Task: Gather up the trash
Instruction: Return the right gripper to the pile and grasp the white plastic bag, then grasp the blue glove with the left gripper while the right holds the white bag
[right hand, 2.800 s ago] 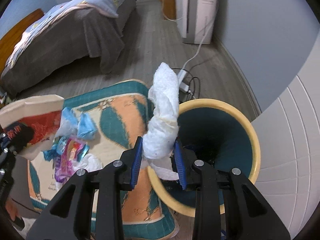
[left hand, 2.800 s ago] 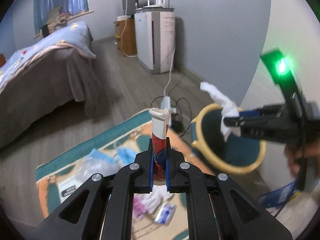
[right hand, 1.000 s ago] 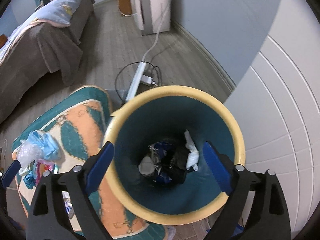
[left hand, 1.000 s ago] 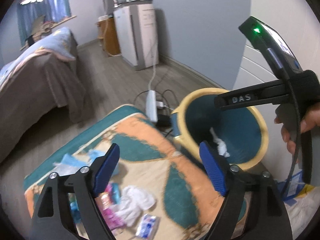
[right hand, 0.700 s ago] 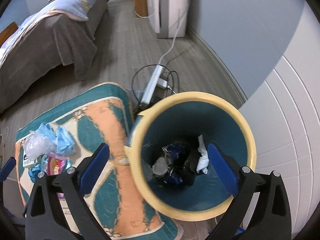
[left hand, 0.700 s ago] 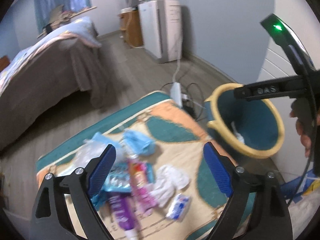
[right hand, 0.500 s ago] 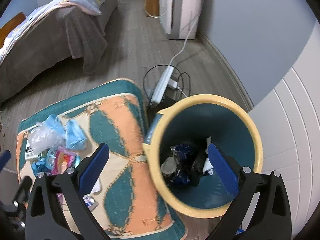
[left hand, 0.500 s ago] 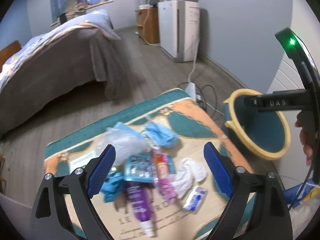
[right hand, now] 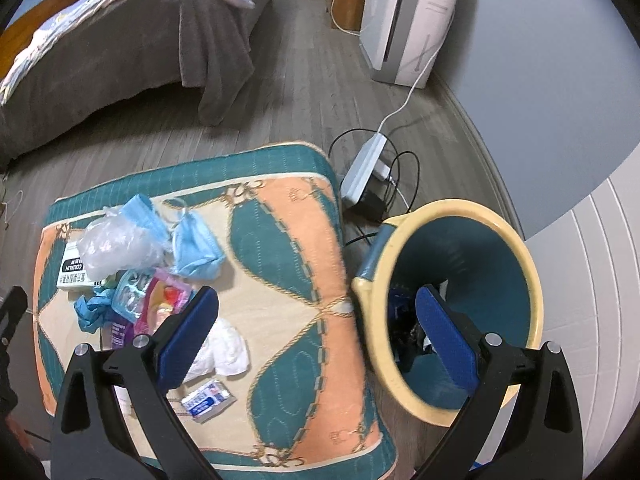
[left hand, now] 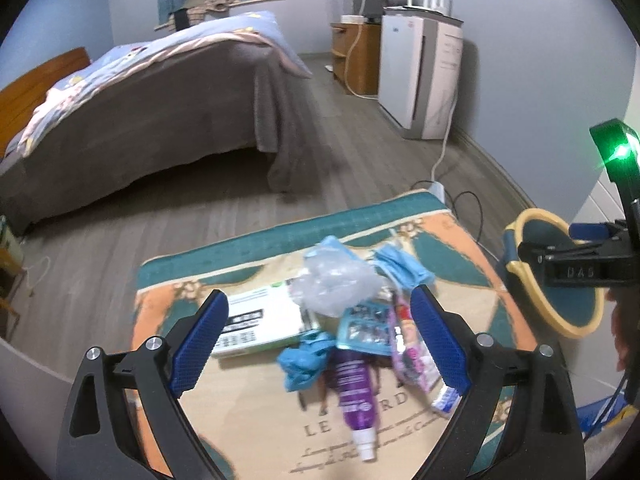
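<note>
Patterned teal-and-orange rug (right hand: 280, 264) on wood floor, bed (left hand: 132, 92) beyond.
Yellow-rimmed teal trash bin (right hand: 532, 280) just beside rug's right edge; dark scraps at bottom.
Litter heap on rug's left part: white printed box (left hand: 256, 320), crumpled clear plastic bag (left hand: 336, 284) on top, blue face mask (right hand: 196, 244) beside, purple tube (left hand: 356, 384), pink wrapper (left hand: 408, 356), white tissue wad (right hand: 226, 350), small blue-white sachet (right hand: 206, 394) nearest.
Left gripper (left hand: 320, 344) above heap, jaws spread wide, empty.
Right gripper (right hand: 320, 336) over rug edge and bin rim, jaws spread wide, empty.
</note>
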`<state>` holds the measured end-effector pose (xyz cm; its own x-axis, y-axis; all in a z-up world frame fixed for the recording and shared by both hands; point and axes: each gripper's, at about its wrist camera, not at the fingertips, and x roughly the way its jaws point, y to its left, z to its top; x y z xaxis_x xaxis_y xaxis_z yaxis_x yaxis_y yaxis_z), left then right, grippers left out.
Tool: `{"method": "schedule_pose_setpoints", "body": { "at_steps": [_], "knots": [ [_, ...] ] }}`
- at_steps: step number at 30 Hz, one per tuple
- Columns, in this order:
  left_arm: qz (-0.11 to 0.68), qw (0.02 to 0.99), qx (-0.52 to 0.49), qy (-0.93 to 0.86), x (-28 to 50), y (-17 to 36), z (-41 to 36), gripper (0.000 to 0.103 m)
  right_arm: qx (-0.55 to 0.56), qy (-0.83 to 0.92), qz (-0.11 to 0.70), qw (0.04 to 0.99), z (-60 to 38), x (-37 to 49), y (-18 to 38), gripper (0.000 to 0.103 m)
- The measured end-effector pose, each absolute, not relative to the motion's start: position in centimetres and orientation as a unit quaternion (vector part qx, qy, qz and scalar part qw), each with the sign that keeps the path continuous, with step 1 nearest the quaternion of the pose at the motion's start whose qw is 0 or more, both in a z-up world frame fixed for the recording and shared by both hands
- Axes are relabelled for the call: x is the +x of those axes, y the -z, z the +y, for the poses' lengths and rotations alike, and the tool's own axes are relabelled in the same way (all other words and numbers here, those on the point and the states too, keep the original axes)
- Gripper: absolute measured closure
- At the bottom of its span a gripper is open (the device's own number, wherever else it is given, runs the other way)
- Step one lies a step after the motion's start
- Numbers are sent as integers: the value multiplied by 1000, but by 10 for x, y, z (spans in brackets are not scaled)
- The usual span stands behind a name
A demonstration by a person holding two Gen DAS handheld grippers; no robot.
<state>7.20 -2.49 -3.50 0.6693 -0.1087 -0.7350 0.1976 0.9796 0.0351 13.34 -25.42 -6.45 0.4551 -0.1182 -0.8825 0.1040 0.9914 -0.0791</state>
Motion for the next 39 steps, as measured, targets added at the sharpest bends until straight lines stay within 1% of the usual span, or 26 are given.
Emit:
{"method": "schedule_pose_setpoints", "body": {
  "at_steps": [5,8,11,17,19,22,24,25,27,28,30,31,32,33,35,37,39],
  "knots": [
    [395,913,55,78,69,34,-5,11,0,53,525,849,-230,134,72,6],
    [394,914,60,76,66,33,6,11,-9,48,539,841,-216,136,83,6],
    [394,914,63,70,66,34,19,11,5,39,550,834,-208,137,94,6],
    [406,911,49,54,74,39,39,11,2,32,583,812,-204,141,124,6],
    [411,909,34,53,78,40,45,11,9,27,593,805,-206,142,132,9],
    [416,907,26,55,80,41,48,11,10,23,608,793,-210,145,145,20],
    [417,907,30,58,82,41,46,11,12,22,619,785,-212,145,153,34],
    [418,906,33,60,82,43,45,11,17,20,625,780,-212,146,157,37],
    [421,904,39,63,83,46,42,11,28,11,635,772,-213,146,165,48],
    [426,901,44,64,84,49,39,11,32,5,639,769,-212,146,167,51],
    [439,895,52,66,85,58,36,11,41,-9,646,762,-211,147,173,66],
    [448,890,59,68,86,64,32,11,44,-18,650,758,-210,147,175,70],
    [455,885,69,71,86,71,28,11,46,-28,653,755,-209,146,177,83],
    [460,882,75,73,86,76,25,11,47,-34,654,754,-208,146,177,90],
    [481,868,87,84,87,91,19,11,47,-40,653,755,-210,148,172,95],
    [500,856,91,97,88,104,11,13,38,-40,648,759,-209,146,164,95],
    [508,850,93,104,88,110,6,19,32,-43,642,765,-208,143,154,96]
  ]
}}
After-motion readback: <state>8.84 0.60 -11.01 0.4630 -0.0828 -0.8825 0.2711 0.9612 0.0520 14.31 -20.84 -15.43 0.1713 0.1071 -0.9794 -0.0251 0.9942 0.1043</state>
